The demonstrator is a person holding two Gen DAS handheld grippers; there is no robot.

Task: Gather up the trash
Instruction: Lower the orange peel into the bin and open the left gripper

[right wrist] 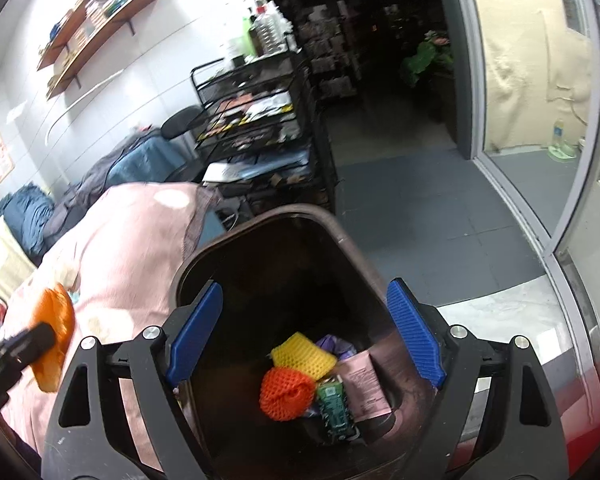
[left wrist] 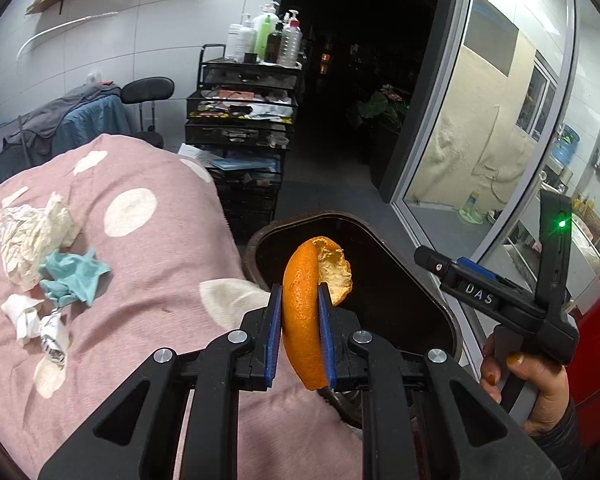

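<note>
- Blue pads of the left gripper [left wrist: 299,334] pinch an orange peel [left wrist: 305,312], poised at the near rim of the brown bin [left wrist: 256,240].
- Right gripper [right wrist: 305,330] hangs over the bin mouth, jaws spread wide, nothing between them.
- Best play, I'd say: carry the peel past the rim, over the middle, then let go so it can't land on the pink blanket [left wrist: 148,264].
- Peel looks curled, bright rind outside, pale pith inside, stiff enough to drop cleanly.
- Crumpled tissues [left wrist: 28,236] and a teal scrap [left wrist: 74,276] wait near the blanket's left edge.
</note>
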